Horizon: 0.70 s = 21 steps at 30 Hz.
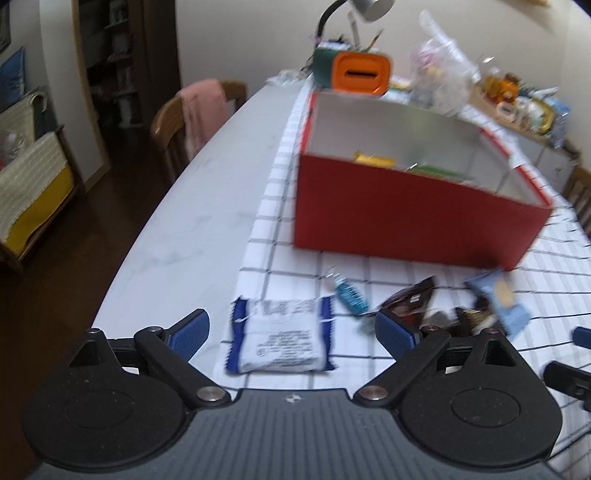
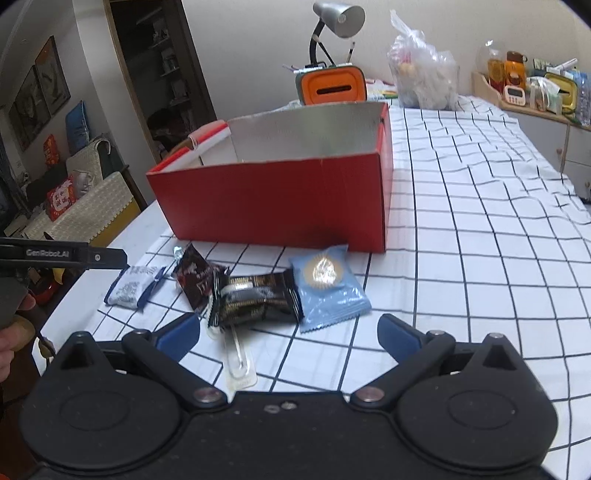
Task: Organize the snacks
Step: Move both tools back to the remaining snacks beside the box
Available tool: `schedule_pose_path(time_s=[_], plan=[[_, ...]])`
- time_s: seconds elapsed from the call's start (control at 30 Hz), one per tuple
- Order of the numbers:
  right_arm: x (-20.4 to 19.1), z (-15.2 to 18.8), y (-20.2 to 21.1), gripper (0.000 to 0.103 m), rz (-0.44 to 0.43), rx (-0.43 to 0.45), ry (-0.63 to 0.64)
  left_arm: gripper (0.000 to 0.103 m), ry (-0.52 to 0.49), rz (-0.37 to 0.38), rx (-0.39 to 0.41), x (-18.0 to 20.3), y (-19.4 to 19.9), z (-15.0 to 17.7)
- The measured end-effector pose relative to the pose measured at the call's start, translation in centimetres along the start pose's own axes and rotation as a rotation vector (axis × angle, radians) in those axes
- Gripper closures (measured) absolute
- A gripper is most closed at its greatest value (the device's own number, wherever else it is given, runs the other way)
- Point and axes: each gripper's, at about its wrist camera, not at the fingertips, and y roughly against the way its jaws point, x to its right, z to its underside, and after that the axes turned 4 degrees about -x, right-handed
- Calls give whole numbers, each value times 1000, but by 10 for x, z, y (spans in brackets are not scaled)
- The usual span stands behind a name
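Both grippers gape wide and empty: left gripper (image 1: pixel 291 332) over a white-and-blue packet (image 1: pixel 280 339), right gripper (image 2: pixel 288 332) near dark packets (image 2: pixel 255 295), perhaps candy, before the red box (image 2: pixel 273 199).

This is a home, a dining and living room. A long counter (image 2: pixel 480 206) carries a white checked cloth (image 2: pixel 461 258), with wooden chairs (image 1: pixel 173 122) beside it, one with a pink towel (image 1: pixel 205 107) over its back. A desk lamp (image 2: pixel 338 22) stands at the far end. A sofa with cushions (image 2: pixel 77 127), framed pictures (image 2: pixel 40 88) on the wall and a dark bookshelf (image 2: pixel 162 70) complete the room.
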Motion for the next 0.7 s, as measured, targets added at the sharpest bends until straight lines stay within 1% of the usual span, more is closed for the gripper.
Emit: schedule_pose_path(time_s=[0.1,0.2,0.27,0.37,0.53,0.63,0.7], plan=[[3,2,-3,0,0,-8,-1,6,14,-29,-62,-3,-17,-2],[5,1,-6,0,10,-17,-1,6,43,-24,-113,-8,-30,-3],[6,0,-9,0,20,-25,5,6,45,-10,-137,-8,-37,-2],[8,-3,-17,0,49,-44,24,6,35,-8,-156,-4,-43,0],[16,-12,-34,3,113,-74,54,6,38,-3,-164,-2,-47,-1],[25,-21,-37,3,113,-61,34,6,40,-13,-181,-1,-52,0],[30,-28,-41,4,137,-50,27,6,29,-31,-180,2,-54,-1]])
